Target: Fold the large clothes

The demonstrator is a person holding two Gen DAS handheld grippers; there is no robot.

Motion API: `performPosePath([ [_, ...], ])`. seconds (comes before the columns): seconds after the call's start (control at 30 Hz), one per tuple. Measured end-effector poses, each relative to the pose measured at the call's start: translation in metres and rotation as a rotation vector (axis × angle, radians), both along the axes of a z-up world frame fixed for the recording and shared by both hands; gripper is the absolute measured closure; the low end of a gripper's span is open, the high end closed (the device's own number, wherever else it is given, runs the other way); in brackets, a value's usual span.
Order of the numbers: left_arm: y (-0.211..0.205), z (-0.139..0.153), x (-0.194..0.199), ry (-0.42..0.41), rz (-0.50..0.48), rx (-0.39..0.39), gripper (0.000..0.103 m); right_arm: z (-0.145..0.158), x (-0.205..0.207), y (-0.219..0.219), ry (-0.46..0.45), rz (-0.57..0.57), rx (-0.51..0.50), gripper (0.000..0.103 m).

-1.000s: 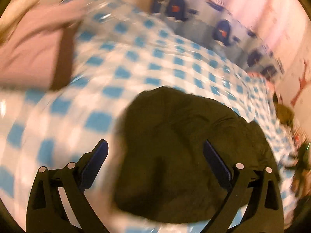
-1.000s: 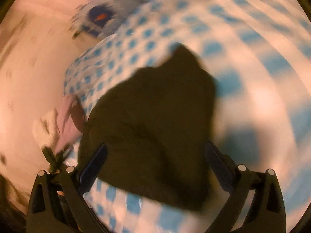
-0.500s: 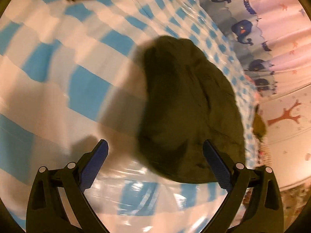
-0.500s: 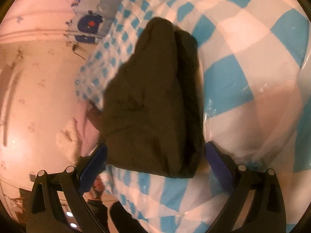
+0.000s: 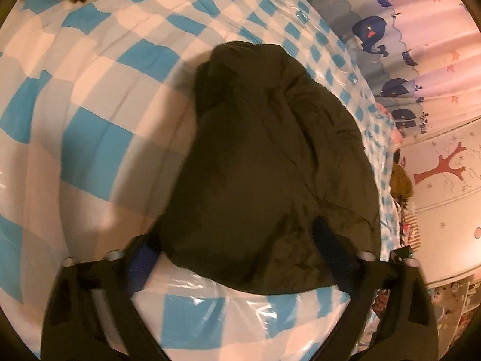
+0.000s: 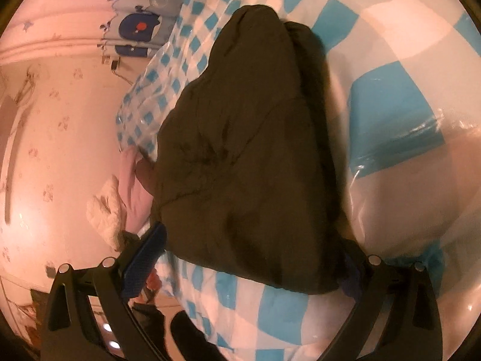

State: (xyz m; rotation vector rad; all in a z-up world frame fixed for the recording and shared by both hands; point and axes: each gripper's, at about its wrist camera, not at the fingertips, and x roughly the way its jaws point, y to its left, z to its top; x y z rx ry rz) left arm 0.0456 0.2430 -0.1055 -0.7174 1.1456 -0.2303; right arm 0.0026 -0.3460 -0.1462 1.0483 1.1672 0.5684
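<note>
A dark olive garment point(image 5: 270, 162) lies folded in a thick bundle on the blue-and-white checked bed cover point(image 5: 90, 138). My left gripper point(image 5: 237, 252) is down at the bundle's near end. Its jaws are closing, with the cloth between them. One blue pad point(image 5: 144, 258) sits at the cloth's left edge, the other lies over its right side. In the right wrist view the same garment point(image 6: 246, 150) fills the middle. My right gripper point(image 6: 249, 264) stands open astride its near edge, the right fingertip partly hidden behind the cloth.
Clear plastic film point(image 5: 210, 303) covers the checked cover. A pink cloth point(image 6: 132, 180) and a white fluffy item point(image 6: 103, 210) lie at the bed's edge by the wall. A whale-print curtain point(image 5: 369, 33) hangs behind the bed. A mustard item point(image 5: 399, 183) sits beside it.
Both grippers have come down onto the garment, whose near end now lies between each pair of fingers. The left jaws have narrowed slightly.
</note>
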Motion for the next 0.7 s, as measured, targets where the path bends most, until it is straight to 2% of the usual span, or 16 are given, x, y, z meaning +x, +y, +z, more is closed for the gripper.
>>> performPosePath([
  [0.03,0.003,-0.004,0.001,0.019,-0.003,-0.009,0.050,0.001,-0.002,0.002,-0.014,0.001,-0.013,0.033],
  [0.07,0.006,-0.005,0.000,0.021,0.000,-0.004,0.059,0.001,-0.004,0.001,-0.020,0.002,-0.034,0.079],
  [0.1,0.005,-0.005,0.001,0.015,-0.012,0.010,0.065,0.002,-0.004,-0.002,-0.027,-0.015,-0.047,0.086],
  [0.17,0.003,-0.003,0.001,0.008,-0.030,0.042,0.078,0.008,-0.006,-0.002,-0.064,-0.022,-0.053,0.089],
  [0.27,0.001,0.006,0.000,-0.007,-0.039,0.060,0.085,0.019,-0.008,0.003,-0.100,-0.023,-0.060,0.089],
  [0.47,0.007,0.043,-0.002,-0.064,-0.044,0.001,0.087,0.064,-0.004,0.003,-0.188,-0.047,-0.038,0.090],
  [0.57,0.011,0.066,-0.013,-0.108,-0.049,-0.003,0.087,0.087,-0.011,0.003,-0.231,-0.039,-0.019,0.091],
  [0.63,0.014,0.069,-0.021,-0.118,-0.054,0.022,0.087,0.087,-0.017,0.007,-0.227,-0.009,-0.021,0.091],
  [0.7,0.018,0.056,-0.023,-0.105,-0.060,0.024,0.083,0.073,-0.022,0.013,-0.193,0.012,-0.124,0.085],
])
